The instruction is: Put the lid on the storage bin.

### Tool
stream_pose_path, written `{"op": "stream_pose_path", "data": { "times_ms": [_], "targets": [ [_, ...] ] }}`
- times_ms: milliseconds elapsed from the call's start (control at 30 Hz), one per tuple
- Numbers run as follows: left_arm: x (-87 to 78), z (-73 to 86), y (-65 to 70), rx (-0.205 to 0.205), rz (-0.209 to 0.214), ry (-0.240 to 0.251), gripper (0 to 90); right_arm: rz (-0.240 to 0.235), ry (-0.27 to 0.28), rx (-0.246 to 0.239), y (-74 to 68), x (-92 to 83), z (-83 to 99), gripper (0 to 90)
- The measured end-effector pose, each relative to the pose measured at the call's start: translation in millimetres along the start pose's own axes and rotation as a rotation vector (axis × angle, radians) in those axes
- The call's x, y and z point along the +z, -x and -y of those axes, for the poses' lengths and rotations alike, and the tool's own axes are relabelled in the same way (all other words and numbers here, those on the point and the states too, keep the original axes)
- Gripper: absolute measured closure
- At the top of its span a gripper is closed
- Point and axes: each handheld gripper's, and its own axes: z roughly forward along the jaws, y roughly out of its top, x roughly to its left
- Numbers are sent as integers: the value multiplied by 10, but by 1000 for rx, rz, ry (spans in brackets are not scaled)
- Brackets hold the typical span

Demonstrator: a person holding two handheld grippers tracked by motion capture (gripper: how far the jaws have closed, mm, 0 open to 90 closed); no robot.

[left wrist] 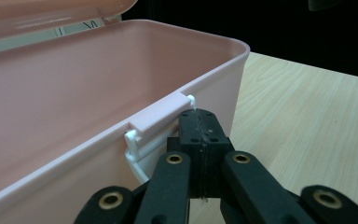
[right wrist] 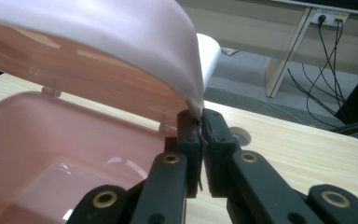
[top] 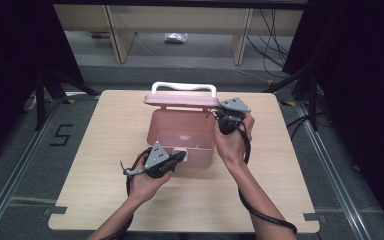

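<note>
A pink plastic box stands in the middle of the wooden table with its lid raised towards the back. The lid carries a white handle. My left gripper is at the box's front wall, jaws pressed together just under the white latch; the left gripper has nothing visible between its pads. My right gripper is at the lid's right corner. In the right gripper view the right gripper pinches the lid's rim. The box's inside looks empty.
Bare tabletop lies on both sides of the box and in front of it. Beyond the table's far edge stand pale furniture legs and loose cables on the floor. Dark curtains flank both sides. A "5" mark is on the floor left.
</note>
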Motion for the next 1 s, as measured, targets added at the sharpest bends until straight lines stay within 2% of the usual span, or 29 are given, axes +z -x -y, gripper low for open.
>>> {"op": "stream_pose_path", "data": {
  "times_ms": [133, 167, 233, 300, 333, 467, 533, 567, 600, 667, 733, 767, 800, 833, 900, 1000],
  "targets": [
    [0, 2, -4, -4, 3, 3, 895, -7, -5, -2, 0, -11, 11, 870],
    [0, 3, -5, -5, 3, 5, 895, -9, -11, 16, -7, -17, 15, 868],
    [-1, 4, -6, -7, 3, 5, 895, -7, -13, 17, -3, -23, 21, 868],
    [0, 2, -5, -6, 3, 5, 895, -8, -7, -11, 12, -15, 29, 868],
    [0, 1, -6, -7, 3, 5, 895, -9, -14, 16, -5, -21, 35, 867],
    [-22, -14, -5, -11, 6, 1, 895, -12, -17, 15, -6, -24, 61, 866],
    [-60, -43, -8, -16, 12, 12, 894, -12, -23, 9, -4, -32, 70, 866],
    [-78, -58, -9, -19, 14, 15, 894, -16, -27, 23, -13, -44, 77, 865],
    [-102, -80, -10, -27, 22, 44, 894, -12, -26, 12, -8, -42, 84, 865],
    [-156, -124, -19, -23, 14, 57, 895, -16, -31, 27, -16, -46, 96, 864],
    [-212, -173, -49, -31, 1, 81, 895, -15, -31, 20, -18, -54, 113, 864],
    [-238, -194, -72, -37, -11, 94, 895, -11, -40, 29, -28, -64, 121, 864],
    [-270, -217, -105, -37, -28, 107, 896, -16, -31, 14, -17, -56, 135, 864],
    [-283, -227, -127, -41, -36, 119, 896, -27, -41, 39, -30, -63, 146, 865],
    [-326, -248, -191, -50, -68, 129, 896, -17, -46, 21, -25, -72, 163, 864],
    [-373, -268, -284, -77, -107, 150, 896, -33, -55, 27, -32, -82, 204, 864]
  ]
}}
